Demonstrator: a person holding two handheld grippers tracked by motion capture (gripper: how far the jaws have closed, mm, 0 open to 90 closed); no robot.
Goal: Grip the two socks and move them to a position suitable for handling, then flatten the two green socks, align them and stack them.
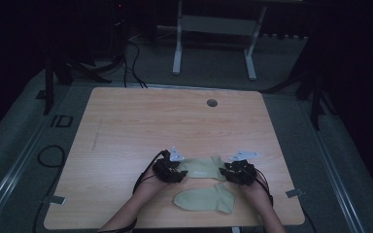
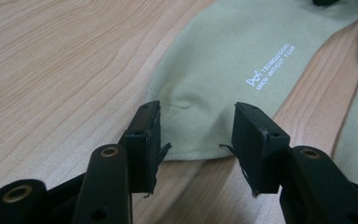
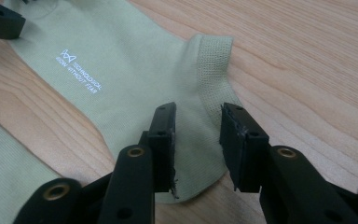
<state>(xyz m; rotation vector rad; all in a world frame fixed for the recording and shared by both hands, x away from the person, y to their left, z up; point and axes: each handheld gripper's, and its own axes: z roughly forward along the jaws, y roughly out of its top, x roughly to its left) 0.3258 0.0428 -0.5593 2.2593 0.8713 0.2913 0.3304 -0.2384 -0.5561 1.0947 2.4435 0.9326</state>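
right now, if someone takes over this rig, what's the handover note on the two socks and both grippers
Left gripper: jaws open, straddling the toe end of the far sock, pads not pressing on it.
Right gripper: jaws open over the heel and ribbed cuff end of that sock, no grip either.
Far sock: lies flat on the table between the two grippers, white printed lettering facing up.
Near sock: flat, closer to the person, untouched.
Done: both socks laid out flat, side by side but not overlapping.
Left: probably close both jaws on the far sock's ends and bring it to the near sock; nothing is paired or folded yet.

Second sock near; table prob. open
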